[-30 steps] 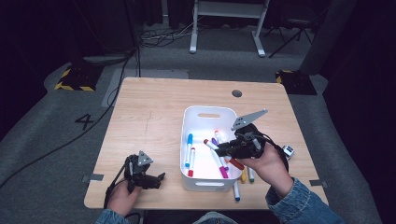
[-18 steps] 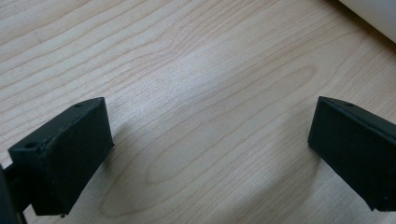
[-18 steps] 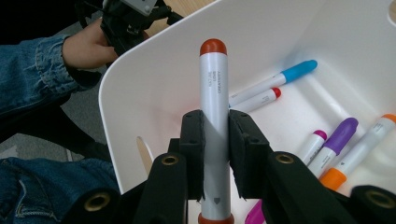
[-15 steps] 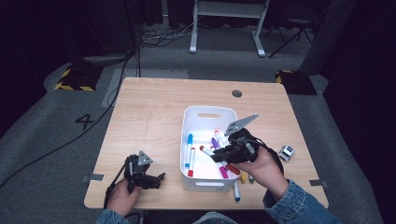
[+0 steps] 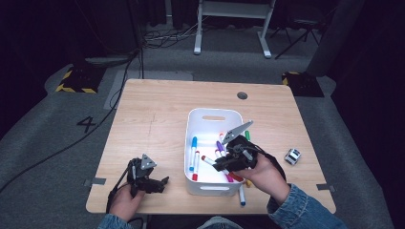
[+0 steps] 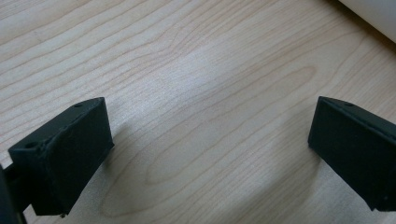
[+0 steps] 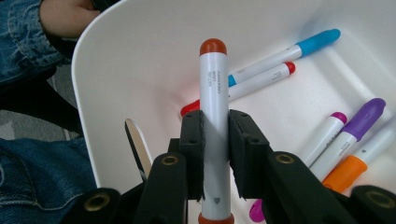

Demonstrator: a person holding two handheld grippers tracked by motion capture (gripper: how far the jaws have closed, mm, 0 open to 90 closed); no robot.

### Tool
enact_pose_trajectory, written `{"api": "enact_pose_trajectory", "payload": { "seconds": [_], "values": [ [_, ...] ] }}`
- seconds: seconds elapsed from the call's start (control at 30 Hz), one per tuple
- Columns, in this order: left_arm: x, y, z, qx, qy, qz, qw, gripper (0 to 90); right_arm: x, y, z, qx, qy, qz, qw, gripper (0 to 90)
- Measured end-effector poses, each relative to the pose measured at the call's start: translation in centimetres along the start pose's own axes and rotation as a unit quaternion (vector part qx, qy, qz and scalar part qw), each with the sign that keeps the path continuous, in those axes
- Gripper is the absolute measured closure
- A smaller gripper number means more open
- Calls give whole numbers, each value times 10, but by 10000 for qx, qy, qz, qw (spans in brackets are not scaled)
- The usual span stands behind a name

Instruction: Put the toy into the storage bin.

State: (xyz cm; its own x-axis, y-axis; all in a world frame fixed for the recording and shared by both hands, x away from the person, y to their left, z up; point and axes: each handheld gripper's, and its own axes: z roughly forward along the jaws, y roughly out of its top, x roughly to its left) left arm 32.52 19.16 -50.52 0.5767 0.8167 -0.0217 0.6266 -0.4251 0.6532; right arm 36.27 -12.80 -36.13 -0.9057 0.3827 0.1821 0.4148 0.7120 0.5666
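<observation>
Right gripper [image 7: 215,140] pinches a red-capped marker [image 7: 214,93] across its barrel, low over the white bin [image 5: 200,119] w/ other markers inside, apparently so it drops in cleanly. Left gripper [image 6: 205,149], jaws spread and holding nothing, idles on the table [image 5: 153,114], clear of the bin.

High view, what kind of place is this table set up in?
Probably a lab or studio recording space: a lone wooden table on grey carpet, hazard-striped floor blocks, loose cables and a floor number four against dark surroundings.
</observation>
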Motion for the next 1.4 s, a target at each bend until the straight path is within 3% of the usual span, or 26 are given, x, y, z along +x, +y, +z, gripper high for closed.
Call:
{"api": "enact_pose_trajectory", "payload": {
  "seconds": [0.1, 0.2, 0.3, 0.37, 0.43, 0.5, 0.53, 0.57, 0.6, 0.93, 1.4],
  "values": [
    [0, 0, 0, 2, -1, 2, 10000, 0, 1, 1, 4, 106, -42, -82, 9999, 768],
    [0, 0, 0, 1, 1, 2, 10000, 0, 5, 2, 6, 358, -78, 125, 9992, 766],
    [0, 0, 0, 3, -7, -2, 10000, 0, 5, 2, 9, 416, -90, 128, 9990, 758],
    [0, 0, 0, -1, -8, -7, 10000, 0, 5, 2, 11, 451, -95, 128, 9989, 659],
    [0, 0, 0, 3, -13, -10, 10000, 0, 3, 1, 9, 285, -137, 180, 9993, 563],
    [0, 0, 0, -1, -9, -8, 10000, 0, 2, 1, 3, 148, -124, 242, 9995, 548],
    [0, 0, 0, -1, -9, -8, 10000, 0, -1, 0, -1, -51, -147, 85, 9998, 541],
    [0, 0, 0, -1, -9, -8, 10000, 0, -1, 0, -1, -51, -147, 85, 9998, 541],
    [0, 0, 0, 2, -14, -12, 10000, 0, -2, -1, -9, -140, -186, 198, 9995, 544],
    [0, 0, 0, 2, -13, -11, 10000, 0, -16, -14, -41, -454, -442, 437, 9970, 547],
    [0, 0, 0, 0, -9, -7, 10000, 0, -46, -43, -74, -655, -937, 940, 9890, 573]
  ]
}}
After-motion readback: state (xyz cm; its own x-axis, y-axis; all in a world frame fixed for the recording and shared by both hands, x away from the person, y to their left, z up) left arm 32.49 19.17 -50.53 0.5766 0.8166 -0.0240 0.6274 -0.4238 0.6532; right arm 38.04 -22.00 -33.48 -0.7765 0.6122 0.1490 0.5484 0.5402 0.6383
